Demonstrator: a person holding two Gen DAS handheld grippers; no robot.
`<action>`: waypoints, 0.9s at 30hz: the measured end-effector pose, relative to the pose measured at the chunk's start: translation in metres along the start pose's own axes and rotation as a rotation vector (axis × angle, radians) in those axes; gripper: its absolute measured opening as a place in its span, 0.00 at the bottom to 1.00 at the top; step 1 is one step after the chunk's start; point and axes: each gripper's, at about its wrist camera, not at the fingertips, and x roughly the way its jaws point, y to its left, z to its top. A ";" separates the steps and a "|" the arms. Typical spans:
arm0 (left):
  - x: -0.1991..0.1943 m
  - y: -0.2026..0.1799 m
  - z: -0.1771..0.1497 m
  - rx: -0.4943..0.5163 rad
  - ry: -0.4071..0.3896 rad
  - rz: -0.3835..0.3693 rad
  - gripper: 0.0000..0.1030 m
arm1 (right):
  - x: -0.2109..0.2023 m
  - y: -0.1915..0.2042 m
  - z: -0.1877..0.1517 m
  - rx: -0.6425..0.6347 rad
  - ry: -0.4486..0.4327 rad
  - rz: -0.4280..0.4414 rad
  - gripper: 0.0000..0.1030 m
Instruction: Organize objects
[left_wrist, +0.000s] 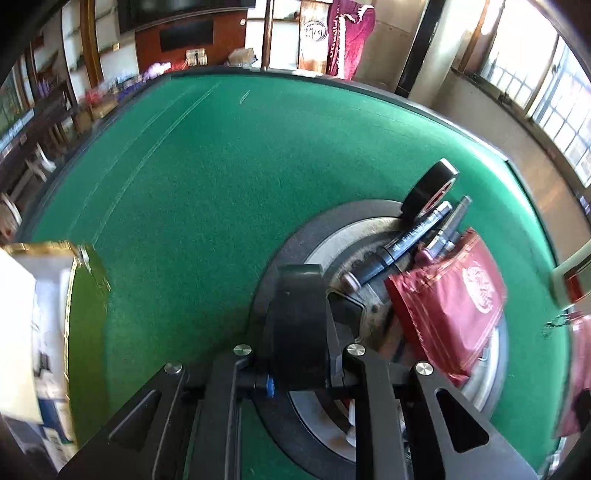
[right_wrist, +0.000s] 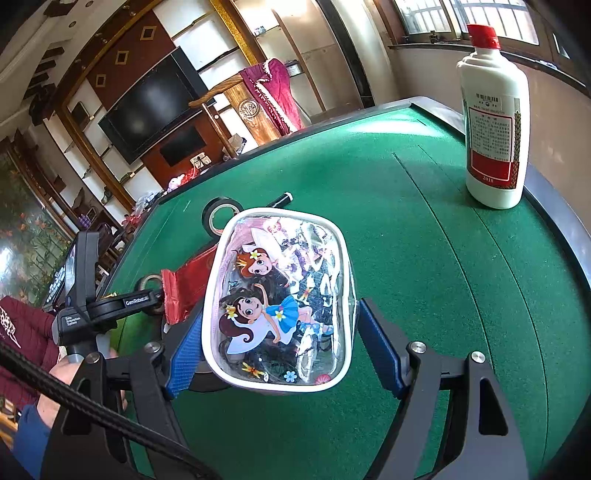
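Observation:
In the left wrist view my left gripper (left_wrist: 295, 354) is shut on a black tape roll (left_wrist: 299, 314), held edge-on over a round grey plate (left_wrist: 369, 208). On that plate lie dark markers (left_wrist: 413, 236) and a red foil packet (left_wrist: 450, 302), and a second black tape roll (left_wrist: 430, 192) stands at its far edge. The right wrist view shows my right gripper (right_wrist: 280, 347) shut on a clear pouch (right_wrist: 280, 280) printed with cartoon fairies, its blue pads (right_wrist: 184, 354) against the pouch's sides. Beyond the pouch, the left gripper (right_wrist: 147, 299) hangs by the red packet (right_wrist: 184, 288).
The table is covered in green felt (left_wrist: 203, 166). A white bottle with a red cap (right_wrist: 493, 122) stands at its far right edge. A green and gold box (left_wrist: 44, 314) sits at the left. A person's hand (right_wrist: 62, 373) holds the left gripper's handle.

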 end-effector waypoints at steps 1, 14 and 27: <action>-0.001 0.001 -0.002 -0.009 0.008 -0.011 0.14 | 0.000 -0.001 0.000 0.001 0.000 0.000 0.76; -0.076 0.016 -0.088 -0.014 -0.113 -0.133 0.14 | 0.000 0.019 -0.009 -0.068 0.017 0.038 0.75; -0.118 0.001 -0.159 0.101 -0.244 -0.114 0.14 | 0.009 0.068 -0.043 -0.235 0.057 0.099 0.75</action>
